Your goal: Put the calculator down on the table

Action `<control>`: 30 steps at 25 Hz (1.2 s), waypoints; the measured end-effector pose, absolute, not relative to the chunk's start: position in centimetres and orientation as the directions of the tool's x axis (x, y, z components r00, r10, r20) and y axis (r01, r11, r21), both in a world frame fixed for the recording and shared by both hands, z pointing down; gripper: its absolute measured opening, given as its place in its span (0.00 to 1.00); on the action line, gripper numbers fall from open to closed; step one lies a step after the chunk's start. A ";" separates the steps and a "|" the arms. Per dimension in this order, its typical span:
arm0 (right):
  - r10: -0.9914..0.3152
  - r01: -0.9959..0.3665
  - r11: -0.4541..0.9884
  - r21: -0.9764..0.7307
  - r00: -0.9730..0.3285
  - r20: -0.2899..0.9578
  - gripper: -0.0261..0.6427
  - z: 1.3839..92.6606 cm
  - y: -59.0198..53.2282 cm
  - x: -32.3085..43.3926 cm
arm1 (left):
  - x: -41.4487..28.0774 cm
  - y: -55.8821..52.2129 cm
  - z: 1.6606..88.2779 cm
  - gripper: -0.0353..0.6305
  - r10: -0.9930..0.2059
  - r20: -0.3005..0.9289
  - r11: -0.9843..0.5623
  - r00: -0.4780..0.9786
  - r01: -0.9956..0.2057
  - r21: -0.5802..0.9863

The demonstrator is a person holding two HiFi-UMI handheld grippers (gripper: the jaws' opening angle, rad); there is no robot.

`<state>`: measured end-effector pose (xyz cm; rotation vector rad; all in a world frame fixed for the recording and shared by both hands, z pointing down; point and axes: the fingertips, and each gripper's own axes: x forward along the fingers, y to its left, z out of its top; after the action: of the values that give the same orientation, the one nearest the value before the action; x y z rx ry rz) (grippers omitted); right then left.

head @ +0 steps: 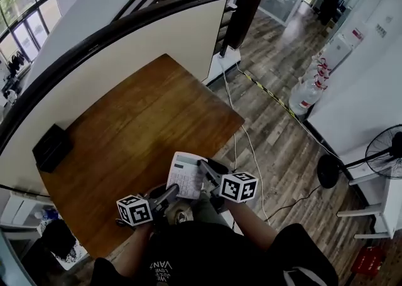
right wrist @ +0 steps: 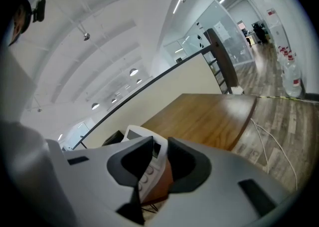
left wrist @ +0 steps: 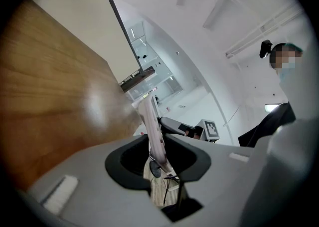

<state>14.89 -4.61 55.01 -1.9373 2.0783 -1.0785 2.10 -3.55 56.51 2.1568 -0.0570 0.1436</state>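
Facing upward, slim white calculator (head: 186, 175), rectangular

We are gripping the calculator (head: 184, 174) with the left gripper (head: 168, 194) and the right gripper (head: 205, 169) — one at each side — over the near edge of the wooden table (head: 135, 121).

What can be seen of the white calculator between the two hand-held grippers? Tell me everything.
The white, flat, rectangular, plastic-looking calculator has a pale display window at its far end and rows of buttons below it. It lies tilted, face up, over the near edge of the brown wooden table. The left hand-held gripper clamps its near end, where it shows edge-on between the jaws, and the right hand-held gripper holds its right side. Whether it touches the table cannot be told.
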 end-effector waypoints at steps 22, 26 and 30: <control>-0.712 -0.793 0.329 -0.513 -0.566 0.417 0.14 56.3 -23.9 17.5 | 6.6 -17.2 58.6 0.21 -0.410 0.179 -0.448 0.895 -0.368 0.815; -0.675 -0.781 0.377 -0.498 -0.600 0.429 0.14 56.9 -26.2 17.3 | 7.1 -18.7 59.5 0.21 -0.446 0.245 -0.418 0.860 -0.443 0.793; -0.638 -0.770 0.410 -0.489 -0.626 0.449 0.14 58.1 -28.6 17.2 | 7.5 -20.5 60.8 0.21 -0.478 0.313 -0.363 0.821 -0.508 0.781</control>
<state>17.17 -28.58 58.07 -1.4131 2.7942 -1.1453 7.52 -20.48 60.83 2.0143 -0.7291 0.0392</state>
